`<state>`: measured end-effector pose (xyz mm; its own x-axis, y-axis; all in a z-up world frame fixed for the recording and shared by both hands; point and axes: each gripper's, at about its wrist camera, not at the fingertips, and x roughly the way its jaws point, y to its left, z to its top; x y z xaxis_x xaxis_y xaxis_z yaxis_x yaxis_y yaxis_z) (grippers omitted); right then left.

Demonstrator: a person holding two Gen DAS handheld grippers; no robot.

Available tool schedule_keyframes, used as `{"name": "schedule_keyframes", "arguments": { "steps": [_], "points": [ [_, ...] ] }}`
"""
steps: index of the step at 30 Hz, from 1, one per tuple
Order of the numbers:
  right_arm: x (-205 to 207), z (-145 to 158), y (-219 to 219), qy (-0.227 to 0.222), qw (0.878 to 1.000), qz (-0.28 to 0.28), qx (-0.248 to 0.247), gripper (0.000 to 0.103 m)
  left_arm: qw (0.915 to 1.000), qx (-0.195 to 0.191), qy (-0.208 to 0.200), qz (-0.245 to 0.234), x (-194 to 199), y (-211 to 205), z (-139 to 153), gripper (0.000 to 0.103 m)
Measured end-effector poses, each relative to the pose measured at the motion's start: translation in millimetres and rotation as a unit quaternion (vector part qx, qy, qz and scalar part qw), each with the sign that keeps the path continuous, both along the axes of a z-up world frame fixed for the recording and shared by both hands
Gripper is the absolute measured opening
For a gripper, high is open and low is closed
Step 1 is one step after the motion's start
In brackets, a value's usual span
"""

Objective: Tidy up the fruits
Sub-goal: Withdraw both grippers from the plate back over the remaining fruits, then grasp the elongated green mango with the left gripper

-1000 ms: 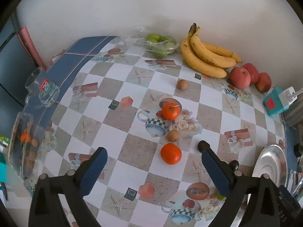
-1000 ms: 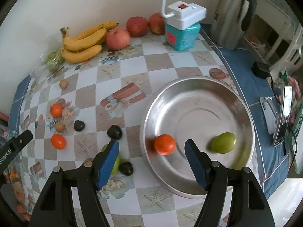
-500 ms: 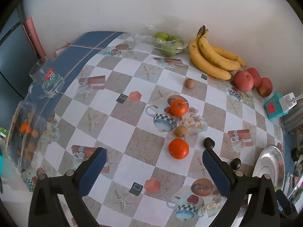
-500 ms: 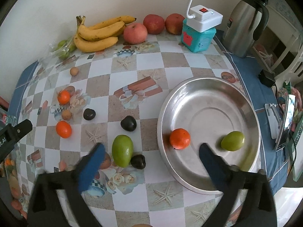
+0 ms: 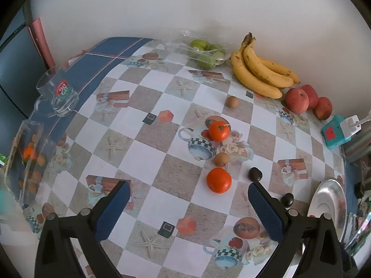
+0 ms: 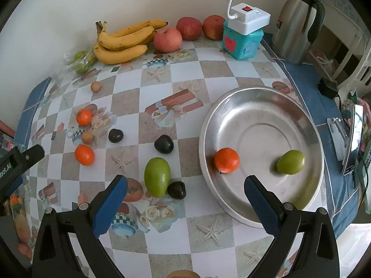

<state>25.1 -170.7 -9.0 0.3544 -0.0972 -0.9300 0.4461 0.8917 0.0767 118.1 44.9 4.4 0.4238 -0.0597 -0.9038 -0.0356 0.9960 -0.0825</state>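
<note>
A steel plate (image 6: pixel 308 125) holds an orange (image 6: pixel 226 160) and a small green fruit (image 6: pixel 290 162). On the tablecloth lie a large green mango (image 6: pixel 157 176), three dark plums (image 6: pixel 163 144), two oranges (image 6: pixel 84 154) (image 5: pixel 219 180) and small brown fruits (image 5: pixel 221 159). Bananas (image 6: pixel 123 41) and red apples (image 6: pixel 167 39) lie at the wall. My right gripper (image 6: pixel 185 197) is open and empty above the table between mango and plate. My left gripper (image 5: pixel 189 208) is open and empty, raised in front of the near orange.
A teal box with a white plug (image 6: pixel 243 37) and a steel kettle (image 6: pixel 299 20) stand at the back right. A glass mug (image 5: pixel 58 92) and a clear jar (image 5: pixel 25 162) stand at the left edge. A bag of green fruit (image 5: pixel 206 51) lies by the wall.
Both grippers have pulled back and risen, so more of the table shows. The right gripper has opened wider. The fruits have not moved.
</note>
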Motion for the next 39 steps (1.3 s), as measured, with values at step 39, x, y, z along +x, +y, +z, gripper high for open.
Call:
{"name": "schedule_keyframes", "arguments": {
  "steps": [39],
  "points": [
    [-24,-19,-89,0.036,0.994,-0.095,0.025,0.100,0.9744,-0.042,0.085,-0.204,-17,-141,-71,0.088]
  ]
}}
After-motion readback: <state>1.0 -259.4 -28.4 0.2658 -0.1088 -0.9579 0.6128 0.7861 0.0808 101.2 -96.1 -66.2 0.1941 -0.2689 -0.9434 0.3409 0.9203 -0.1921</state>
